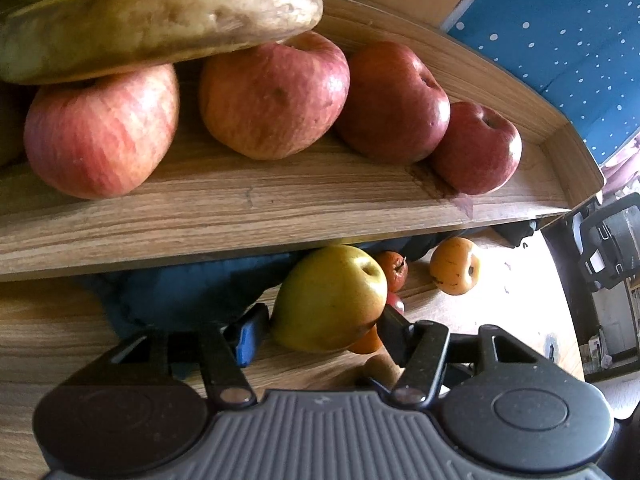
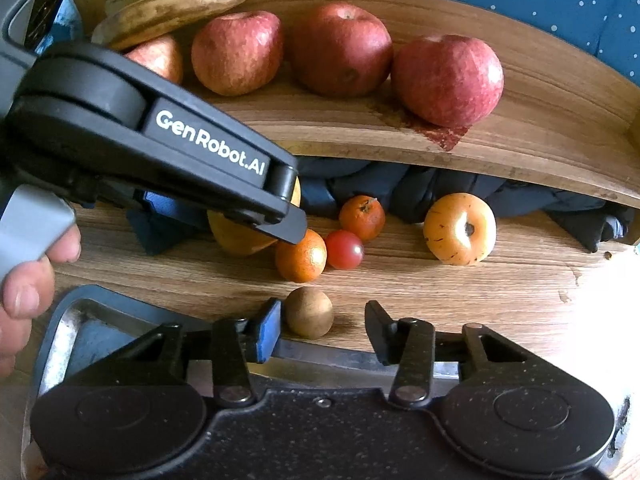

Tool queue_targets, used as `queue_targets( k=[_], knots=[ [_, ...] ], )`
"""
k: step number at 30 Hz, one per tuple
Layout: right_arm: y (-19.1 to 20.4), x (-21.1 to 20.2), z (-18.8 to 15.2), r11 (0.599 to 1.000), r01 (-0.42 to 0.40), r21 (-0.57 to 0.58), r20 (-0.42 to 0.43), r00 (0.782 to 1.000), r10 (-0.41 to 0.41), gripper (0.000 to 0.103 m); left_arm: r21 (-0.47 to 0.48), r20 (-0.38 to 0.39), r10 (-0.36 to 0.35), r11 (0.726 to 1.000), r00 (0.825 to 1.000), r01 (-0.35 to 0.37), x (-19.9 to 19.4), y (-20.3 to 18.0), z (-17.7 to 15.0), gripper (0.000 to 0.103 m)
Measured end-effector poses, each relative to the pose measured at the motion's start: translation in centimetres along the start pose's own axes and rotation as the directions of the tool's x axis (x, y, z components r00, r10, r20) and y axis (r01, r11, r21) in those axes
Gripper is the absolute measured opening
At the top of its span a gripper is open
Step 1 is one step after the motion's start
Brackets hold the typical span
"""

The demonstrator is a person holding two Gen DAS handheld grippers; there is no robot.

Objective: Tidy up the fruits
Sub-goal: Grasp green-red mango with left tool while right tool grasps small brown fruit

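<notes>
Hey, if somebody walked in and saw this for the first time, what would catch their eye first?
Probably the row of big red apples on the wooden shelf, with browning bananas lying at its left end. Next, the left gripper closed around a yellow-green apple on the table below. Nearby, the right gripper sits around a small brown round fruit, with its right pad still apart from it.
</notes>
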State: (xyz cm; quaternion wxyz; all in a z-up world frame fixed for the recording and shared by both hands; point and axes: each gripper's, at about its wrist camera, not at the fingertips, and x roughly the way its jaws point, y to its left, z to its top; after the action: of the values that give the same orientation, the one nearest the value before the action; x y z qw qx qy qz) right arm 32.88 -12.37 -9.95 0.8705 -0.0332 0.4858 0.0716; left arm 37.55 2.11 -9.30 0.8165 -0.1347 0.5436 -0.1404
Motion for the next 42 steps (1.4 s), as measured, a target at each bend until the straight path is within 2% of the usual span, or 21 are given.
queue_targets(
  k=[7, 17, 33, 42],
  knots=[
    [-0.20, 0.08, -0.03, 0.999, -0.040, 0.012, 0.003, 0.999, 0.040, 0.028, 0.000, 0.008, -0.001, 1.000, 1.000, 0.001, -0.02, -0.11, -0.28, 0.063],
    [0.00, -0.06, 0.07, 0.999, -0.038, 0.005, 0.009, 0.999, 0.038, 0.028, 0.007, 0.015, -0.008, 1.000, 1.000, 0.008, -0.33, 0.10, -0.44, 0.062],
    [-0.19, 0.18, -0.19, 0.999, -0.034, 0.020, 0.010, 0.999, 0.034, 0.029, -0.014, 0.017, -0.002, 1.000, 1.000, 0.002, 0.26, -0.14, -0.27, 0.065],
    [-0.50, 0.25, -0.24, 0.998, -0.049, 0.031, 0.012, 0.999, 0.048, 0.029, 0.000, 0.026, 0.006, 1.000, 1.000, -0.006, 0.00, -0.36, -0.76, 0.062]
  ],
)
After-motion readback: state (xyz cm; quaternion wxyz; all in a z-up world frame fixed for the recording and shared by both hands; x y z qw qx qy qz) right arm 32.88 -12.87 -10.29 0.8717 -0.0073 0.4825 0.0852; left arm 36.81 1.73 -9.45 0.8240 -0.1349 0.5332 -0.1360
